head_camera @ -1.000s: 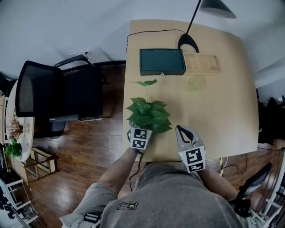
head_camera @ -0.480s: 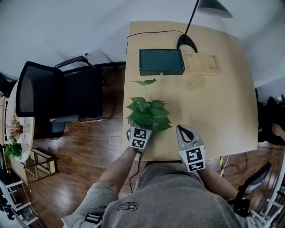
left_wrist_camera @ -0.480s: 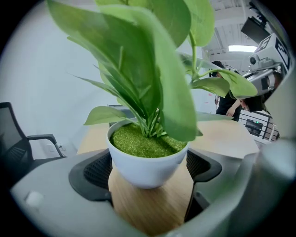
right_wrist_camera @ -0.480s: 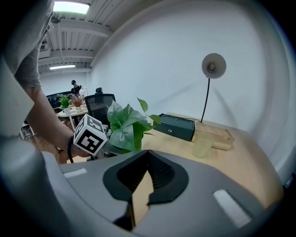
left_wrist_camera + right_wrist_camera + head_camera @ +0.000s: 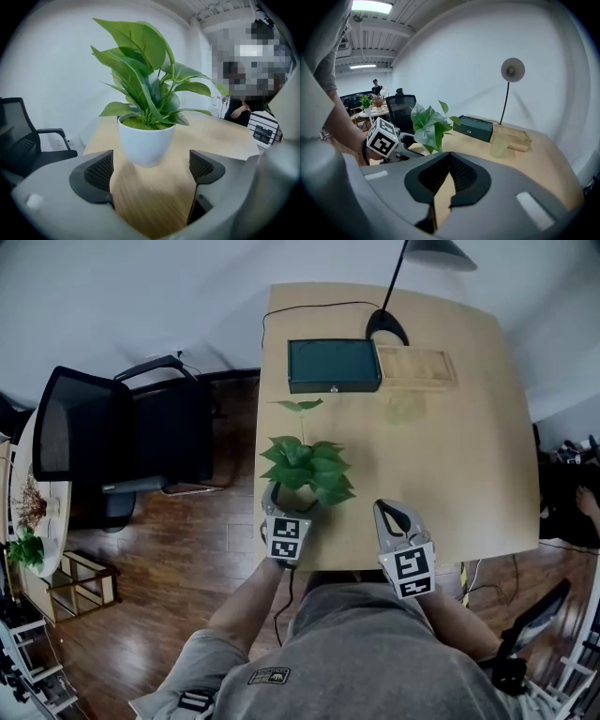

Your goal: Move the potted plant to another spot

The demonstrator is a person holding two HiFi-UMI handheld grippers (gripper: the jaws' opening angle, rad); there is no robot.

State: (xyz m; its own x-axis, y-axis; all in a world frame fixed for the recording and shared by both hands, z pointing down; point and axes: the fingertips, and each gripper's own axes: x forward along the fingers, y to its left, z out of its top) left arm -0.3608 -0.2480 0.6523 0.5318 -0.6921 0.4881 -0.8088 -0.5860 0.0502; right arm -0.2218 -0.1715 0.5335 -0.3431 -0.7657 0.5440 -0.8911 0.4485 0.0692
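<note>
Off to the left of everything, a black office chair (image 5: 112,442) stands on the wood floor beside the pale wooden surface (image 5: 450,474). The left gripper (image 5: 151,166) sits low at the near edge of that surface with its jaws spread wide and nothing between the pads. The potted plant (image 5: 145,140), in its white pot, stands upright on the surface just ahead of those jaws, in line with the gap and clear of both tips. To the right, the right gripper (image 5: 449,159) is held over the same near edge, jaws pressed together and empty, with the plant ahead and to their left. Far beyond both pairs of jaws, a dark green box (image 5: 334,365) lies against a shallow wooden tray (image 5: 415,365), a pale translucent cup (image 5: 405,409) stands just in front of the tray, and a black lamp base (image 5: 386,327) rests behind them.
</note>
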